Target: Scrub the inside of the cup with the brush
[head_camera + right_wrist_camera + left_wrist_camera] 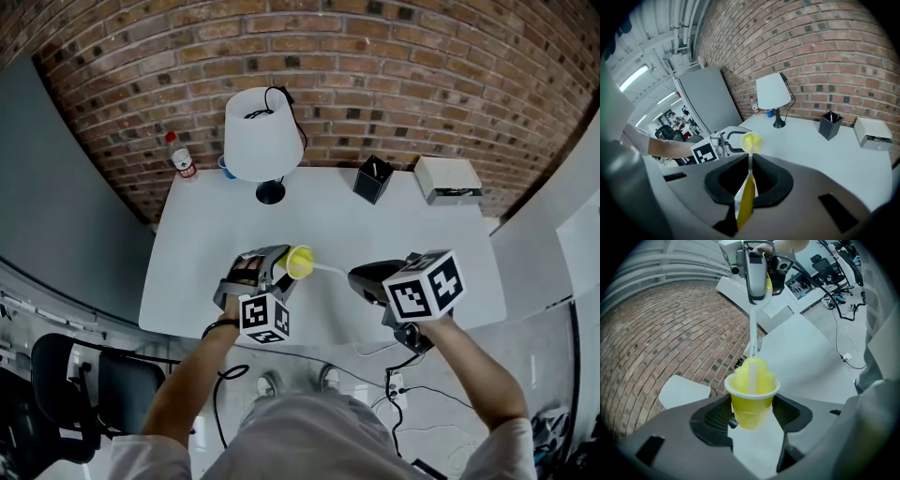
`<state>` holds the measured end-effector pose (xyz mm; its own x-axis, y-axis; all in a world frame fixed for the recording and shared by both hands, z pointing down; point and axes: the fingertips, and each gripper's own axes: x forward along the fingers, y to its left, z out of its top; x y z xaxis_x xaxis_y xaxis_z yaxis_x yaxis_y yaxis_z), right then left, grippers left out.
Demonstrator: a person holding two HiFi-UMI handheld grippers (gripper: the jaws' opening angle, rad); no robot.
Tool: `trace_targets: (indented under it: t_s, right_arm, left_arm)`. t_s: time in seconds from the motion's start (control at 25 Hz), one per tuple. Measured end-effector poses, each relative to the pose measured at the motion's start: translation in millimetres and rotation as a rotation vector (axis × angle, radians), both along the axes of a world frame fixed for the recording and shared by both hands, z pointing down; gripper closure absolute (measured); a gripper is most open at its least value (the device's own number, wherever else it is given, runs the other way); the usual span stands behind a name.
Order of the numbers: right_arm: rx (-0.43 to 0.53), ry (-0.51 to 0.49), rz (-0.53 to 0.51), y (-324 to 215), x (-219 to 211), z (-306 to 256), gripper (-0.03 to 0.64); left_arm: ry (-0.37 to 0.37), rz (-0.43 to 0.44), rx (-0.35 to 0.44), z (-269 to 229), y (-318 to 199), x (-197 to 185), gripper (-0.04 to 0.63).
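Gripping the yellow cup [751, 397], left gripper [281, 268] hovers over the near side of the table [328, 211]; right gripper [362, 279] pinches the brush [745, 201], bare surface beyond.

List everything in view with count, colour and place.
table: one, white, against brick wall
lamp: one, white shade, black base, table's back
bottle: one, clear, red cap, back left corner
small cup: one, blue, behind lamp
pen holder: one, black, right of lamp
box: one, white, back right corner
chair: one, black, floor, lower left
cup: one, yellow, in left gripper
brush: one, yellow with white stem, head in cup
left gripper: grey, shut on cup
right gripper: grey, shut on brush
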<state>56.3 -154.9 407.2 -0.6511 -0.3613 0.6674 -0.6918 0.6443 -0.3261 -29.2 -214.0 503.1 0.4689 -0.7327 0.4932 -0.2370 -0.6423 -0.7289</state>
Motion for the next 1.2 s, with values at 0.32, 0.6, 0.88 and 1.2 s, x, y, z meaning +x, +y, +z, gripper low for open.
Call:
trace_targets:
  t_s: [0.32,0.6,0.88,1.2]
  right_arm:
    - [0.006,0.004,-0.004,5.1,12.7,-0.7,0.591]
    - [0.022,0.008,0.011,7.5,24.2,-5.5,0.591]
    - [0.042,-0.018,0.051,1.4,41.2,-4.7,0.591]
    - [0.024,-0.117,0.103,-12.4,52.9,15.5,0.591]
  left_arm:
    - [0.025,-0.060,-0.061,17.9,-4.1,-9.2,0.313]
    - [0.110,-0.117,-0.138,32.0,-8.9,-6.9,0.313]
    - [0.265,-0.201,-0.262,52.6,-13.2,7.2,0.313]
    - [0.420,-0.285,-0.378,78.3,-18.2,32.1,0.313]
